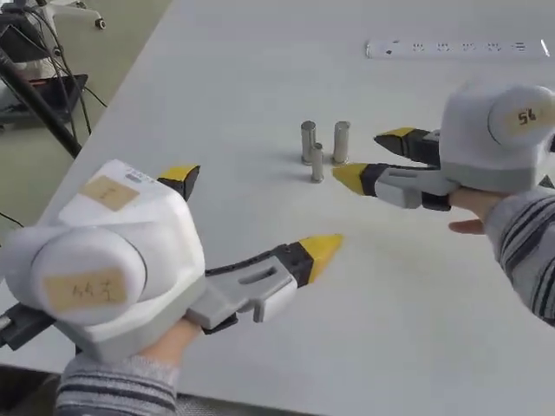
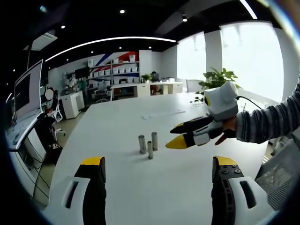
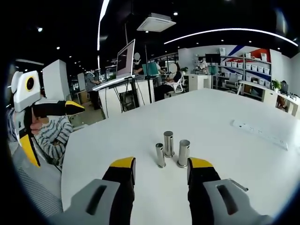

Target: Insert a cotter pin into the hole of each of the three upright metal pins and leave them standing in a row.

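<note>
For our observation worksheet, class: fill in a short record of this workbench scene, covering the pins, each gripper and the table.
Metal pins: three, upright, clustered in a triangle, not a row
Left gripper: open, empty, away from the pins
Right gripper: open, empty, just beside the pins
Table: white; power strip on far side

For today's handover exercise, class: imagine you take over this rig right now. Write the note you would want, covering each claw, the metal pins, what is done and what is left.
Left claw: open, empty, held above the table, short of the pins.
Right claw: open, empty, tips just right of the three metal pins, not touching them.
Pins: all upright, bunched together, two taller ones behind and a shorter one in front; not a row.
Done: nothing I can confirm; the holes are too small to make out.
Left: fit a cotter pin in each, then line them up.
</note>
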A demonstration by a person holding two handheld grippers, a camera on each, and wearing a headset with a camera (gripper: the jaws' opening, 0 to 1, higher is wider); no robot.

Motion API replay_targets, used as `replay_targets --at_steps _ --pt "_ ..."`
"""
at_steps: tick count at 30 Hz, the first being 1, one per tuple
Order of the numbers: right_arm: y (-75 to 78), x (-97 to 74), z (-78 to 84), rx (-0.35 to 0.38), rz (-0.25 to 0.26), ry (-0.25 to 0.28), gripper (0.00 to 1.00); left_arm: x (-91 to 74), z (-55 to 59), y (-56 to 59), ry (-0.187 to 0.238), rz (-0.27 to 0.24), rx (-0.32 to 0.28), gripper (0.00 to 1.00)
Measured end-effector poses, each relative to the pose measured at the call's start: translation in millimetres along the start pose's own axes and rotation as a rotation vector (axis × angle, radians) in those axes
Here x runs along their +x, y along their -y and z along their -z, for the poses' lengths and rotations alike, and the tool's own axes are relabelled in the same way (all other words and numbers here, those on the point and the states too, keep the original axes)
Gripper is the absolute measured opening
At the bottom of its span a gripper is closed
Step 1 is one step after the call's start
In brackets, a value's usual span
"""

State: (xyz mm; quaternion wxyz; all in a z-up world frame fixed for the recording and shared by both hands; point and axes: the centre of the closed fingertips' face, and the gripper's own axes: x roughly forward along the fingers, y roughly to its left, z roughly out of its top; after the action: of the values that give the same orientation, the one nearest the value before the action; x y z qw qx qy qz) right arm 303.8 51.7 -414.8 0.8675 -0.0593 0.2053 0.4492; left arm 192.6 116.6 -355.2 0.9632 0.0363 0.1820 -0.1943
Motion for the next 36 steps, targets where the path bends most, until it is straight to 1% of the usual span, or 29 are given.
replay_targets --at_steps 4,6,8,10,15,18,20,23,27,31,34,36 --pt "0.9 12.8 1.3 0.006 -0.01 0.007 0.35 1.3 3.4 -1.4 -0.002 -0.002 -0.007 0.92" --pt "1.9 21.7 6.0 0.022 -0.024 0.001 0.32 2.1 5.2 -2.2 -0.002 -0.003 -0.014 0.92" --pt "0.8 28.6 11.0 0.036 -0.04 -0.01 0.27 4.0 7.8 -3.4 -0.003 -0.003 -0.012 0.92" --pt "1.6 35.6 13.2 0.035 -0.046 -0.011 0.24 6.0 11.8 -5.6 -0.021 -0.007 -0.011 0.91" --pt "3.1 46.0 17.3 0.04 -0.052 -0.015 0.21 7.4 12.1 -8.1 -0.024 -0.008 0.015 0.9" --pt "1.7 51.5 18.9 0.043 -0.056 -0.016 0.19 8.9 13.7 -8.7 -0.03 -0.005 0.014 0.89" --pt "2.9 57.6 22.5 0.032 -0.051 -0.023 0.17 9.8 14.7 -8.7 -0.033 -0.002 0.014 0.89" --pt "2.2 63.2 27.3 0.008 -0.039 -0.037 0.14 11.3 15.6 -8.8 -0.041 0.002 0.014 0.88" --pt "0.1 67.9 26.8 0.042 -0.041 -0.028 0.12 13.2 15.7 -10.6 -0.044 0.004 0.019 0.88" --pt "-3.2 69.8 28.5 0.044 -0.048 -0.04 0.06 13.0 16.2 -12.2 -0.048 0.003 0.022 0.88" --pt "-4.0 70.6 28.1 0.047 -0.048 -0.038 0.06 12.2 17.6 -13.0 -0.054 0.002 0.026 0.87" --pt "-2.2 70.9 28.4 0.052 -0.043 -0.039 0.06 11.7 20.1 -13.6 -0.065 0.0 0.026 0.87"
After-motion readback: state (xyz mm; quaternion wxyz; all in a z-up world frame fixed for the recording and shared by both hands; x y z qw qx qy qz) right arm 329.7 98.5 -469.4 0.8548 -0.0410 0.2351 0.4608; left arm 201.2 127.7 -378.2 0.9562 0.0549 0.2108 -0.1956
